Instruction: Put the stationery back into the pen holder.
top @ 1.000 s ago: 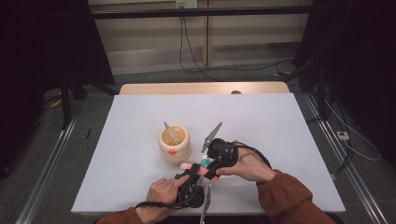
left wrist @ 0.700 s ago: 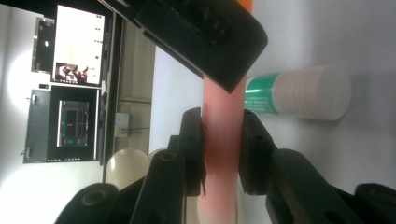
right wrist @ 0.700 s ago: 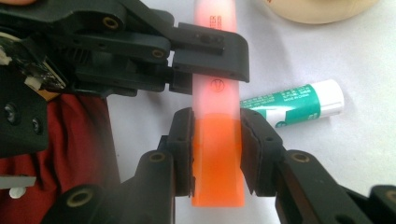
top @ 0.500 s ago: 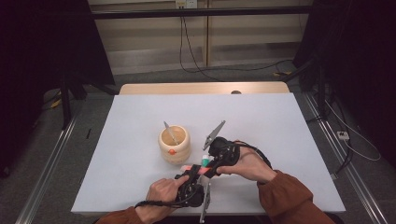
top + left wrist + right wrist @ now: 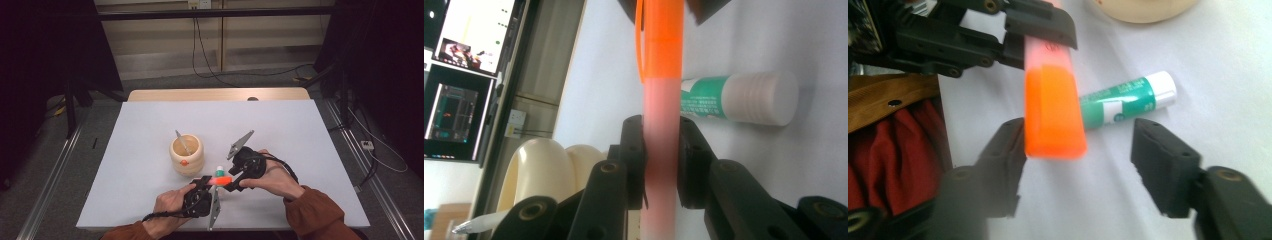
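The person wore rust-red long sleeves (image 5: pixel 312 212), bunched in soft folds at the cuffs on both forearms. The left tool (image 5: pixel 204 184) was matte black, built of flat linked bars joined by round brass-coloured pivots, with blocky rectangular pads at the jaw ends. A thin black cable (image 5: pixel 160 216) trailed from its body at the near edge of the worktop. A grey three-cornered plate (image 5: pixel 215 209) stood out from it. The right tool (image 5: pixel 231 181) was the same black make, its thick square pads set on angled arms with a round screw at each joint. It carried its own grey pointed plate (image 5: pixel 241 144) and a looping black cable (image 5: pixel 285 166).
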A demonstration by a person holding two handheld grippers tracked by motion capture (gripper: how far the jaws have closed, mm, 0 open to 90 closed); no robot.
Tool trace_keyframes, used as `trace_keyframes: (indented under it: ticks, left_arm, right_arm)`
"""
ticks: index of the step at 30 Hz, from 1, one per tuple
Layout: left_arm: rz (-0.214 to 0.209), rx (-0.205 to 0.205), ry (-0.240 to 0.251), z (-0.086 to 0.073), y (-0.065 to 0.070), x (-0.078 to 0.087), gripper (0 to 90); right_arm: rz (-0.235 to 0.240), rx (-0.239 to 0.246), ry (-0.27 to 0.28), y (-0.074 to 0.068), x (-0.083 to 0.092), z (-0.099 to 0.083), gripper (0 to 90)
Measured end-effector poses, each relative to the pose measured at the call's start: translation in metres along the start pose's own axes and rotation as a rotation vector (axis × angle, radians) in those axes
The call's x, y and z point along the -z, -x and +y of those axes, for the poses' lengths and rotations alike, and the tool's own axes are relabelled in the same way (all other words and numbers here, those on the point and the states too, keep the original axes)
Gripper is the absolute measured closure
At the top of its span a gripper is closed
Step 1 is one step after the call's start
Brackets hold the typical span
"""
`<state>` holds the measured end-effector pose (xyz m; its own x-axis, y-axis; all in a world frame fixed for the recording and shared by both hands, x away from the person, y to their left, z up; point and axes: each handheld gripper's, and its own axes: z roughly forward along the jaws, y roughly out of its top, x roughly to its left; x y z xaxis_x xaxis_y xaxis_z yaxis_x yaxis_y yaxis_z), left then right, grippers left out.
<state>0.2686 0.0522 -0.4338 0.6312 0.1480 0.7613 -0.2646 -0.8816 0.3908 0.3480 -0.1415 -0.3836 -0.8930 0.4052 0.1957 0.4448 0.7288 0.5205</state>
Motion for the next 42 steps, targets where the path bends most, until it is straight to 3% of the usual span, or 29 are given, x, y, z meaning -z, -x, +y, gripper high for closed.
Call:
trace_keyframes:
  ticks: [3,4,7,8,10,15,18,22,23,25,28,35,42]
  left_arm:
    - [-0.012,0.055,0.018,-0.002,-0.004,0.002,77.4]
    - [-0.012,0.055,0.018,-0.002,-0.004,0.002,77.4]
    - [-0.054,0.137,0.035,-0.007,-0.012,0.002,77.4]
    - [-0.054,0.137,0.035,-0.007,-0.012,0.002,77.4]
    - [-0.081,0.241,0.062,-0.012,-0.018,0.003,77.4]
    - [-0.121,0.334,0.092,-0.018,-0.028,0.006,77.4]
    - [-0.154,0.392,0.112,-0.021,-0.033,0.008,77.3]
    - [-0.208,0.497,0.150,-0.027,-0.040,0.010,77.3]
    - [-0.208,0.497,0.150,-0.027,-0.040,0.010,77.4]
    - [-0.244,0.586,0.186,-0.033,-0.046,0.012,77.3]
    - [-0.266,0.642,0.203,-0.038,-0.051,0.012,77.3]
    - [-0.292,0.708,0.241,-0.042,-0.058,0.015,77.3]
    - [-0.304,0.782,0.281,-0.048,-0.066,0.019,77.3]
  right_arm:
    - [-0.010,-0.005,0.023,0.000,0.003,-0.004,32.2]
    - [-0.017,-0.006,0.032,0.000,0.004,-0.006,29.8]
    - [-0.045,-0.024,0.055,0.002,0.007,-0.011,23.3]
    - [-0.050,-0.030,0.061,0.002,0.008,-0.012,21.2]
    - [-0.069,-0.043,0.078,0.002,0.010,-0.016,18.0]
    - [-0.109,-0.063,0.116,0.003,0.013,-0.026,11.3]
    - [-0.135,-0.101,0.135,0.006,0.015,-0.033,9.6]
    - [-0.151,-0.138,0.159,0.009,0.018,-0.043,8.1]
    - [-0.151,-0.138,0.159,0.009,0.018,-0.043,8.1]
    - [-0.172,-0.158,0.182,0.010,0.019,-0.052,8.3]
    - [-0.207,-0.184,0.207,0.011,0.023,-0.062,8.5]
    - [-0.309,-0.240,0.255,0.012,0.029,-0.082,9.9]
    - [-0.340,-0.253,0.281,0.010,0.027,-0.098,9.4]
